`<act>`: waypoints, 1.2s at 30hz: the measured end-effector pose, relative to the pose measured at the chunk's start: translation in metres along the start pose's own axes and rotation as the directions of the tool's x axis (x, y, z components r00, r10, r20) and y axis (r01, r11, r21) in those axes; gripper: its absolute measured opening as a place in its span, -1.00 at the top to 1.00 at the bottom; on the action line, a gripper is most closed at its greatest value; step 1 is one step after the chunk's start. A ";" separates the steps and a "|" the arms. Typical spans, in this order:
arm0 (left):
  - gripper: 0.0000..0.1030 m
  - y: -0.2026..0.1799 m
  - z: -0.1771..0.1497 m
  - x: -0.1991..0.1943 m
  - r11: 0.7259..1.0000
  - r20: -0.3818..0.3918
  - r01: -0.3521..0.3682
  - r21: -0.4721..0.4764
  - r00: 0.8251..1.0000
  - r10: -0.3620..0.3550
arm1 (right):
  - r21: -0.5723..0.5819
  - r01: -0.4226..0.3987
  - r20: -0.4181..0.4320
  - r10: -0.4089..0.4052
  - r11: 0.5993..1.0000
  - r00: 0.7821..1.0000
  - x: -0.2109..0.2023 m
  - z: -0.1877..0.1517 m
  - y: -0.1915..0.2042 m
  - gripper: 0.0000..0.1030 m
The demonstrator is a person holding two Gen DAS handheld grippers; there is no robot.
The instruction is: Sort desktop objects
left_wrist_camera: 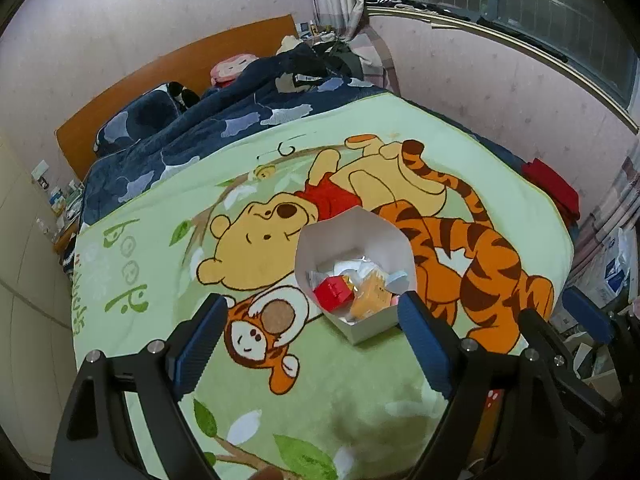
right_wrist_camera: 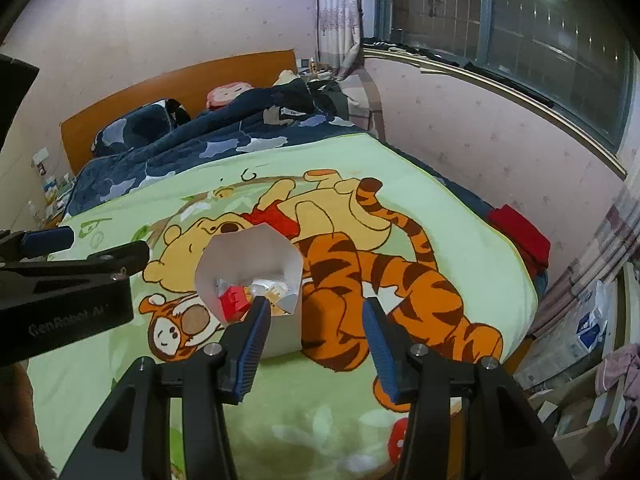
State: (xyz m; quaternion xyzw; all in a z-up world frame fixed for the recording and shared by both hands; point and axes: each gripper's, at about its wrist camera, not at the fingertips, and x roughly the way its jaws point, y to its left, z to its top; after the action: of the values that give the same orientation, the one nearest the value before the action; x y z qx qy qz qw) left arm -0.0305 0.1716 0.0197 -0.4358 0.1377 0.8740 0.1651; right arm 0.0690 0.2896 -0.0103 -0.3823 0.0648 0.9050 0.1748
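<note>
From my left wrist camera, my left tool [left_wrist_camera: 310,334] hangs over the bed [left_wrist_camera: 460,148], fingers wide apart, gripping nothing. The white box [left_wrist_camera: 352,240] sits mid-blanket toward the foot edge, holding a red block [left_wrist_camera: 333,293] and an orange packet [left_wrist_camera: 370,294]. Over to my right wrist camera: my right tool [right_wrist_camera: 316,340] is spread open and empty too, its left finger overlapping the box [right_wrist_camera: 248,256].

A home bedroom: bed [left_wrist_camera: 280,184] with cartoon blanket [left_wrist_camera: 168,216], wooden headboard [left_wrist_camera: 160,76], curtained window [right_wrist_camera: 520,40].
</note>
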 end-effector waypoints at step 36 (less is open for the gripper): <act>-0.98 -0.007 0.004 0.010 0.997 -0.039 0.071 0.004 0.997 -0.071 | -0.004 -0.006 -0.015 0.006 1.000 1.000 0.008 0.001 -0.001 0.05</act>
State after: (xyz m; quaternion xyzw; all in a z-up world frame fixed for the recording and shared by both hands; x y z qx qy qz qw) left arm -0.0364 0.1817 0.0131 -0.4571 0.1279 0.8585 0.1944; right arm 0.0634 0.2928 -0.0157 -0.3890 0.0655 0.9029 0.1710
